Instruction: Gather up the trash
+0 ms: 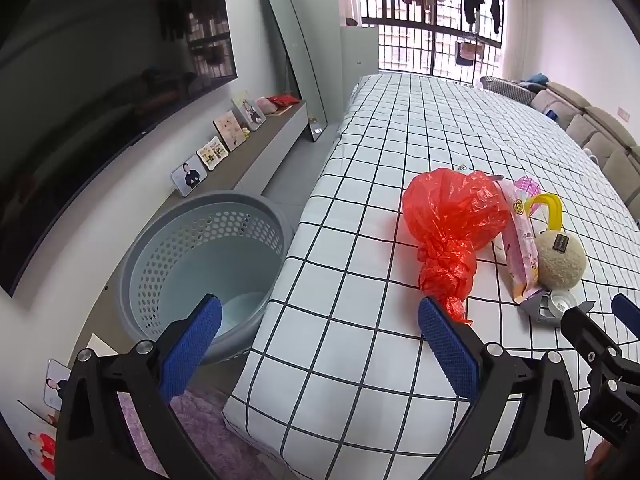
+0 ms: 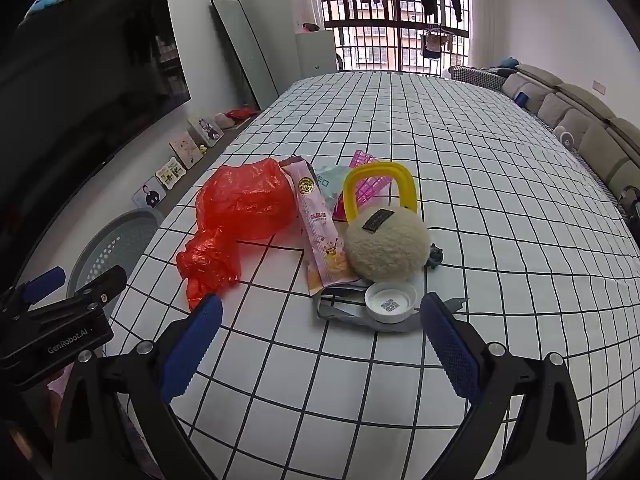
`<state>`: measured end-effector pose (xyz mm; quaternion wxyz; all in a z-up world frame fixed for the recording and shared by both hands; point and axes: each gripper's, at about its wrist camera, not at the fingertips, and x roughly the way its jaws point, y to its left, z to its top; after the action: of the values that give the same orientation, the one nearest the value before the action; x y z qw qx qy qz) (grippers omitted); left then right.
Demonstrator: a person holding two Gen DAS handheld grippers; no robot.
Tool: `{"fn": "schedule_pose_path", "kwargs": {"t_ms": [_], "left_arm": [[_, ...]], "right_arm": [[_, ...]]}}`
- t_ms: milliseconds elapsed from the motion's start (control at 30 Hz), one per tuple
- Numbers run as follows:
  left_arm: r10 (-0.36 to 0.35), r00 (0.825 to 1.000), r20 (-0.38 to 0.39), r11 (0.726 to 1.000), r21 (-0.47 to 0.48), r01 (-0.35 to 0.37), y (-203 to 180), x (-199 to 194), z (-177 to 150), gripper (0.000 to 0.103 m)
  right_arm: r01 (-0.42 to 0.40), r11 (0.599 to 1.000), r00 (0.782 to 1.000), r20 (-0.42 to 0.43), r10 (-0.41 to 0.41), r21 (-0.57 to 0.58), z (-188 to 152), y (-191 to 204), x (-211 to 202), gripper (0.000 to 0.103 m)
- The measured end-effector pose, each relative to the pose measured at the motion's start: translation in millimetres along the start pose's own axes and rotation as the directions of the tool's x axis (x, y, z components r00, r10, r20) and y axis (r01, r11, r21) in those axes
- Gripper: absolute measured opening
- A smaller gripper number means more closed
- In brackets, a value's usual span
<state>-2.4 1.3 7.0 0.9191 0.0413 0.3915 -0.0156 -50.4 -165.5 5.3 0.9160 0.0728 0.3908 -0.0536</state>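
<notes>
Listing Trash for Collection

Trash cluster, on the bed (image 2: 400, 120) near its left edge: red bag (image 2: 240, 208), knotted; pink wrapper (image 2: 320, 236) just beside it; white cap (image 2: 390, 302) on a grey wrapper (image 2: 336, 312); fleece ball (image 2: 384, 246) with yellow handle behind.
Basket (image 1: 200, 256): on the floor beside the bed, likely set there to receive the trash.
Left tongs (image 1: 320, 340): wide open, empty, hovering over the bed edge near the bag's knot.
Right tongs (image 2: 320, 340): wide open, empty, facing the cap.
</notes>
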Motion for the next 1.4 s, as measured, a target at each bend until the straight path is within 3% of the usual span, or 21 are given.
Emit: {"fn": "schedule_pose_path", "kwargs": {"t_ms": [1400], "left_arm": [[0.004, 1.0, 0.008, 1.0, 0.005, -0.004, 0.2, -1.9, 0.5, 0.097]], "right_arm": [[-0.019, 1.0, 1.0, 0.006, 0.019, -0.007, 1.1, 5.8, -1.6, 0.095]]}}
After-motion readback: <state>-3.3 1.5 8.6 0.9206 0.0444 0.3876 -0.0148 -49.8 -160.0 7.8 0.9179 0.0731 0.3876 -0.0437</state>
